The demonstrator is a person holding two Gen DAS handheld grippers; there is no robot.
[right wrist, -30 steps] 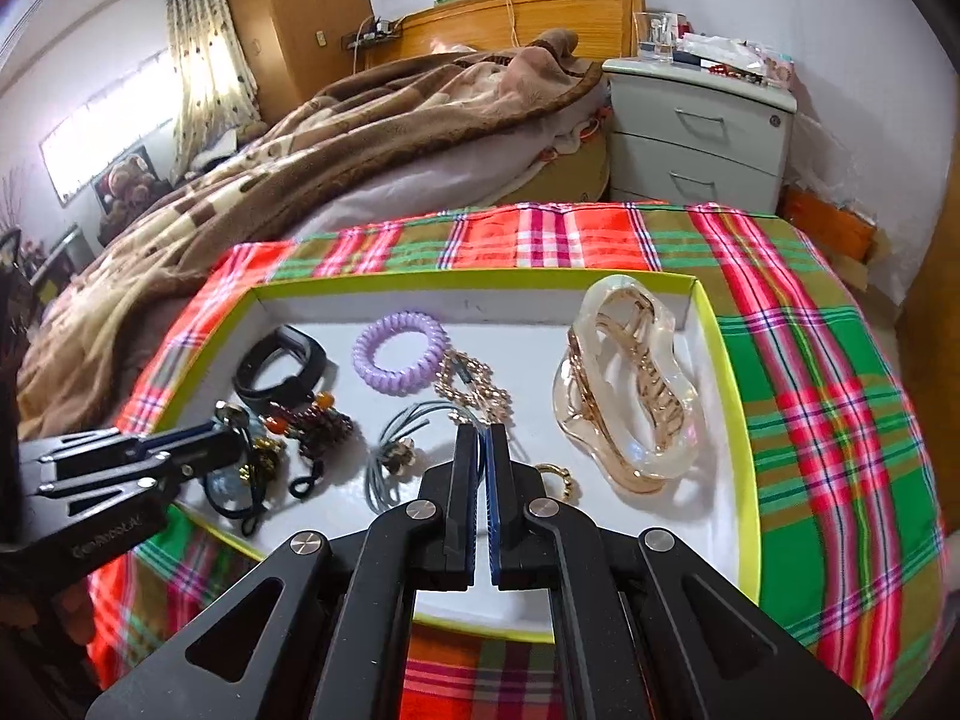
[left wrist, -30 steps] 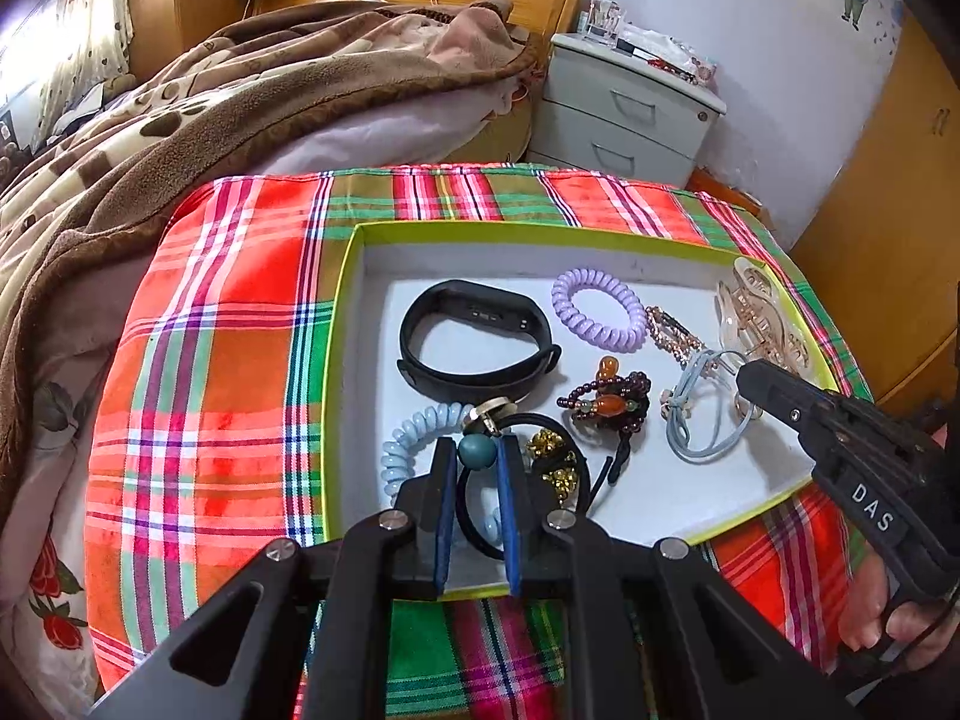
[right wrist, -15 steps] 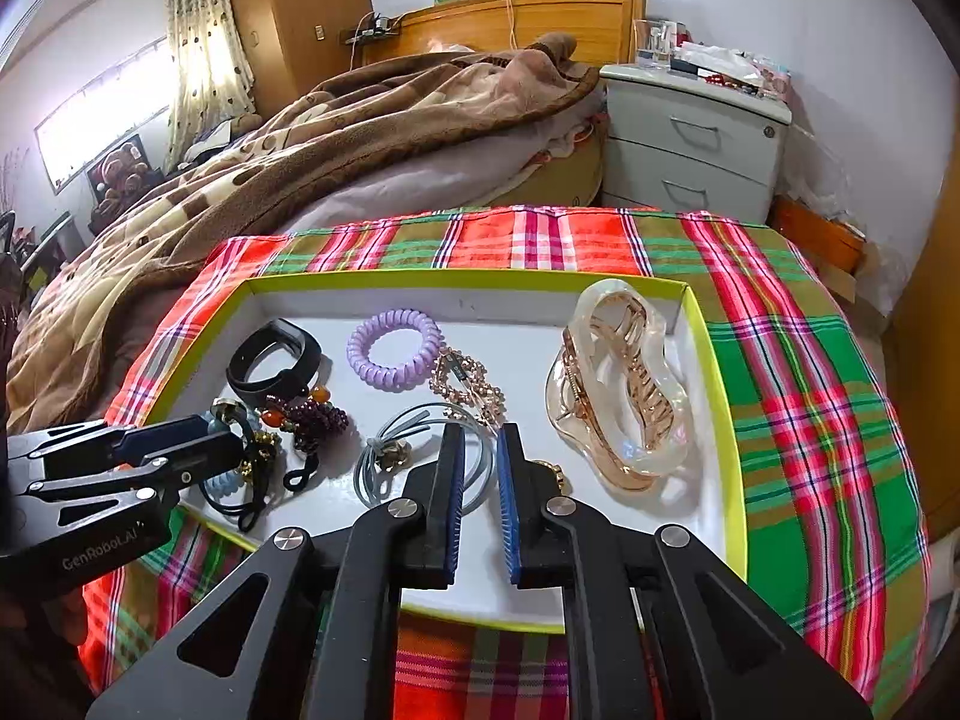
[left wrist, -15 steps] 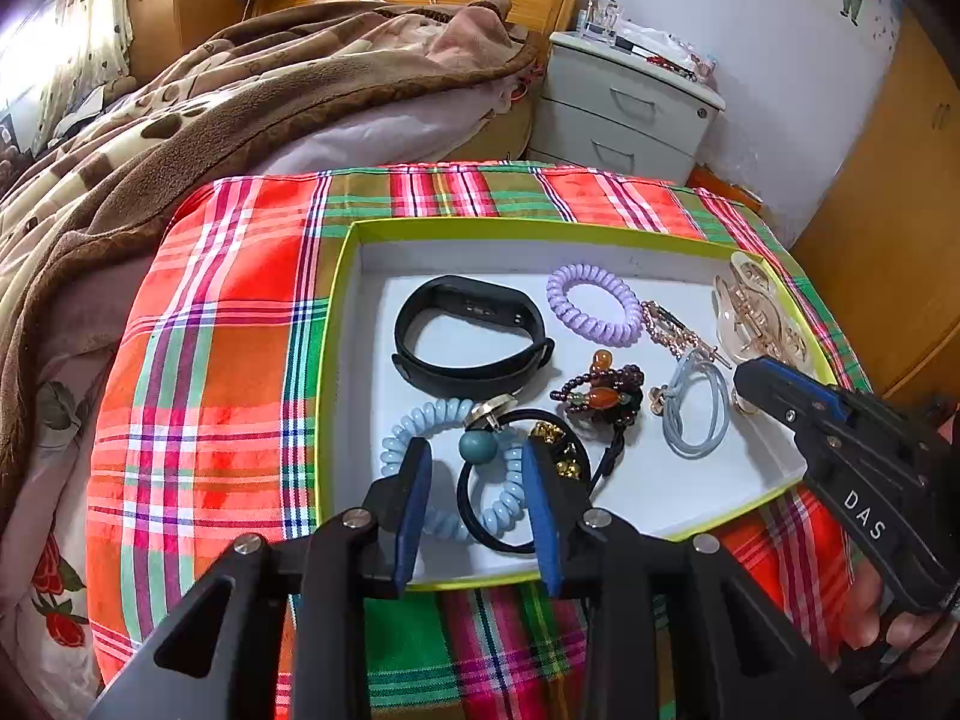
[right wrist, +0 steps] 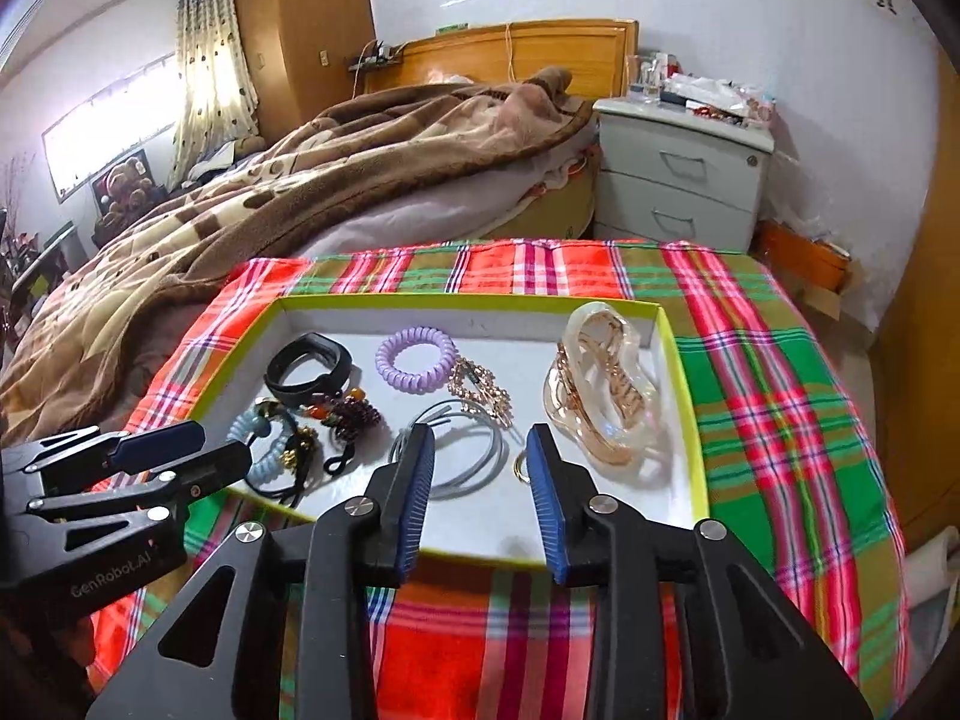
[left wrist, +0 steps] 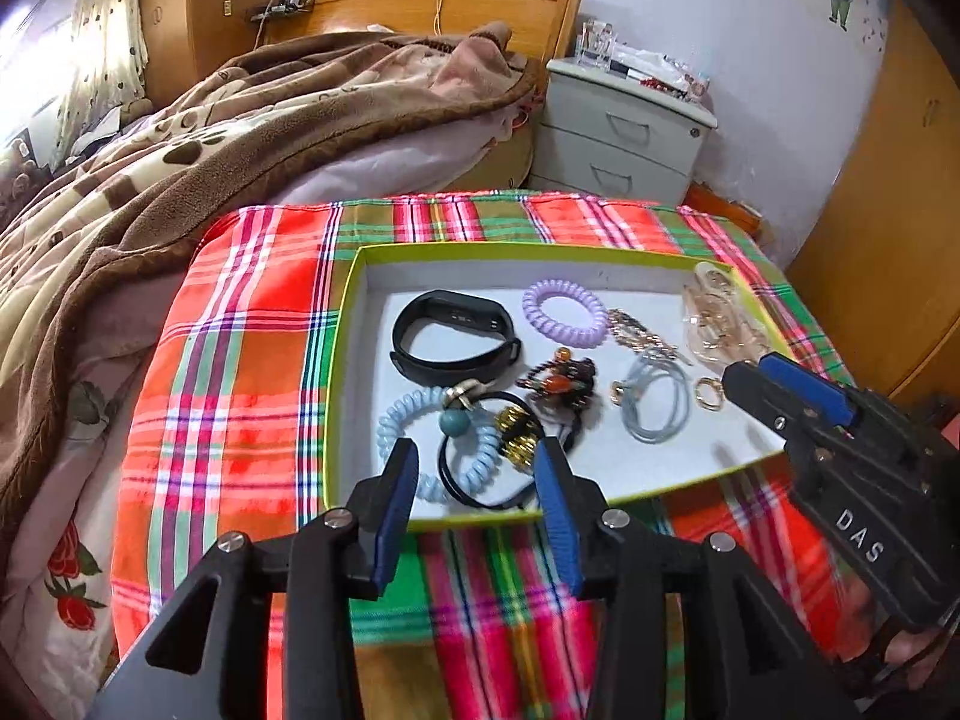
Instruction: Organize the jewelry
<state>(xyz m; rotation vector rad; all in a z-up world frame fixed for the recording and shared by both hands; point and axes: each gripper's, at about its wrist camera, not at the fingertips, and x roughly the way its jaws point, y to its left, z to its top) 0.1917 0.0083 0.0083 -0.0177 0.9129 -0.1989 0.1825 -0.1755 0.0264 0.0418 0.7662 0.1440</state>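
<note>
A white tray with a lime rim (left wrist: pixel 345 324) (right wrist: pixel 681 372) on a plaid cloth holds a black wristband (left wrist: pixel 453 333) (right wrist: pixel 309 366), a purple coil tie (left wrist: pixel 564 315) (right wrist: pixel 417 360), a pale blue coil tie (left wrist: pixel 414 420), a black hair tie with a teal bead (left wrist: pixel 453 423), a dark bead bracelet (left wrist: pixel 558 381) (right wrist: pixel 354 411), a grey hair tie (left wrist: pixel 654 405) (right wrist: pixel 468 456), a gold chain (right wrist: pixel 480 387), a gold ring (left wrist: pixel 708 393) and a clear gold claw clip (right wrist: pixel 606 390). My left gripper (left wrist: pixel 474 462) is open and empty over the tray's near edge. My right gripper (right wrist: pixel 480 450) is open and empty above the grey tie.
The plaid-covered table (left wrist: pixel 240 360) stands next to a bed with a brown blanket (left wrist: pixel 180 150). A grey nightstand (left wrist: pixel 624 138) is behind. A wooden wardrobe (left wrist: pixel 888 240) is at the right.
Both grippers have opened from shut and pulled back toward the tray's near edge. The black hair tie with the teal bead now lies free in the tray.
</note>
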